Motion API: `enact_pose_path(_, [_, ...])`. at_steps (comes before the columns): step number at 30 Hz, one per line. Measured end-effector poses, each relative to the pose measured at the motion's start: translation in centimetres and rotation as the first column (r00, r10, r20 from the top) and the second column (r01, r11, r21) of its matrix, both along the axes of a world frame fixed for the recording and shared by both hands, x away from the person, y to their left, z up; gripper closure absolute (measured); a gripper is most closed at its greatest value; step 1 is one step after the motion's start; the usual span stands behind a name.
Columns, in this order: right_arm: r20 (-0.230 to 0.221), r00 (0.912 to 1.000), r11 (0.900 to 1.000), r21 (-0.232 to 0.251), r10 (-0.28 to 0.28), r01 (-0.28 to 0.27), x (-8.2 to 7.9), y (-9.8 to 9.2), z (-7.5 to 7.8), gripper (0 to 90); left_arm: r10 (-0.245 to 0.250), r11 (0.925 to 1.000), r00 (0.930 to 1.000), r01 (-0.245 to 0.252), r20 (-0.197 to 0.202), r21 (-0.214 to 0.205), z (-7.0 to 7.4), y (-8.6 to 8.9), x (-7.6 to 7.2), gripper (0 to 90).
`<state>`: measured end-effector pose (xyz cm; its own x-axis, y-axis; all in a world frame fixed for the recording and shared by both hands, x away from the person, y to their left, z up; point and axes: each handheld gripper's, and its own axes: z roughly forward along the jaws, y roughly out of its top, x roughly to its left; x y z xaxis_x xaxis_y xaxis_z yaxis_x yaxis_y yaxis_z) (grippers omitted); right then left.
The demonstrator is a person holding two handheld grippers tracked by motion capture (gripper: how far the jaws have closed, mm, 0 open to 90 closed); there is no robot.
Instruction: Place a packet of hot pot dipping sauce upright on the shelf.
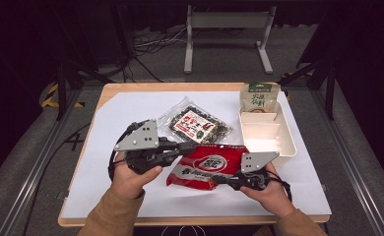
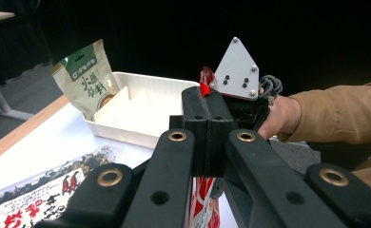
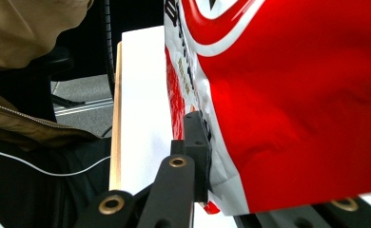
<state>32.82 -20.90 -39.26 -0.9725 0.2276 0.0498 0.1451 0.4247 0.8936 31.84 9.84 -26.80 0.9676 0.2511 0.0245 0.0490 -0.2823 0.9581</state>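
- The glossy red plastic snack bag with white lettering (image 1: pixel 207 167) lies near the front middle of the white-covered tabletop (image 1: pixel 131 196), between the person's two hands.
- The left gripper (image 1: pixel 187 147) reaches in from the left, and its black jaws are clenched on the bag's upper left edge; in the left gripper view the two jaws stand pressed flat together with a strip of the red bag (image 2: pixel 205 85) pinched between them and sticking out above.
- The right gripper (image 1: pixel 219 179) comes in from the right at the bag's lower right part, and its jaws are clamped on the bag's edge (the right gripper view shows the red bag (image 3: pixel 288 95) close up, one black jaw lying against its crimped seam, the other hidden behind the foil).
- The person's left hand (image 1: pixel 131 179) and right hand (image 1: pixel 269 194), both in tan sleeves, hold the gripper bodies near the front edge of the tabletop.
- A clear flat packet of dark dried seaweed with a red and white label (image 1: pixel 197 125) lies just behind the red bag, apart from it.
- A cream-coloured plastic tray with compartments (image 1: pixel 287 140) sits at the right, and a green and beige stand-up pouch (image 1: pixel 259 97) leans in its far end.
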Motion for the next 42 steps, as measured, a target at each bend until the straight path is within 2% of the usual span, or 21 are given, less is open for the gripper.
enact_pose_path(8, [0.003, 1.0, 1.0, 0.0, -0.008, 0.008, -0.1, -0.3, 0.3, 88.7, 0.014, 0.9998, 0.9998, -0.015, -0.011, -0.015, -0.1, 0.4, 0.2, 90.0])
enact_pose_path(15, [-0.003, 0.9998, 0.9997, -0.018, 0.019, -0.019, -0.4, -0.4, 0.8, 89.1, 0.067, 0.9977, 0.9977, -0.067, 0.01, 0.007, -0.2, 0.3, 0.1, 89.5])
enact_pose_path(19, [-0.011, 0.9997, 0.9992, -0.032, 0.022, -0.022, -0.4, -0.7, 1.2, 89.2, 0.079, 0.9969, 0.9969, -0.079, 0.008, 0.003, -0.3, 0.2, 0.2, 83.9])
enact_pose_path(23, [-0.016, 0.9997, 0.999, -0.04, 0.02, -0.021, -0.4, -1.1, 1.9, 89.3, 0.088, 0.996, 0.9961, -0.088, -0.011, -0.018, -0.3, 0.4, 0.3, 70.0])
enact_pose_path(25, [-0.017, 0.9997, 0.9987, -0.047, 0.018, -0.018, -0.3, -1.4, 2.3, 89.3, 0.096, 0.9951, 0.9953, -0.096, -0.002, -0.022, -0.3, 0.6, 0.4, 66.8])
enact_pose_path(28, [-0.013, 0.9998, 0.9984, -0.055, 0.012, -0.013, -0.2, -1.7, 2.7, 89.3, 0.107, 0.994, 0.9942, -0.107, -0.013, -0.024, -0.4, 0.6, 0.4, 59.2])
enact_pose_path(35, [-0.001, 0.9998, 0.9951, -0.098, -0.019, 0.019, 0.4, -3.5, 5.2, 89.3, 0.133, 0.9907, 0.9909, -0.134, -0.02, -0.026, -0.6, 1.0, 0.7, 52.3])
enact_pose_path(42, [0.003, 0.9992, 0.9938, -0.104, -0.039, 0.04, 1.0, -4.9, 7.1, 89.3, 0.155, 0.9877, 0.9875, -0.156, -0.025, -0.012, -1.3, 1.7, 1.2, 48.6])
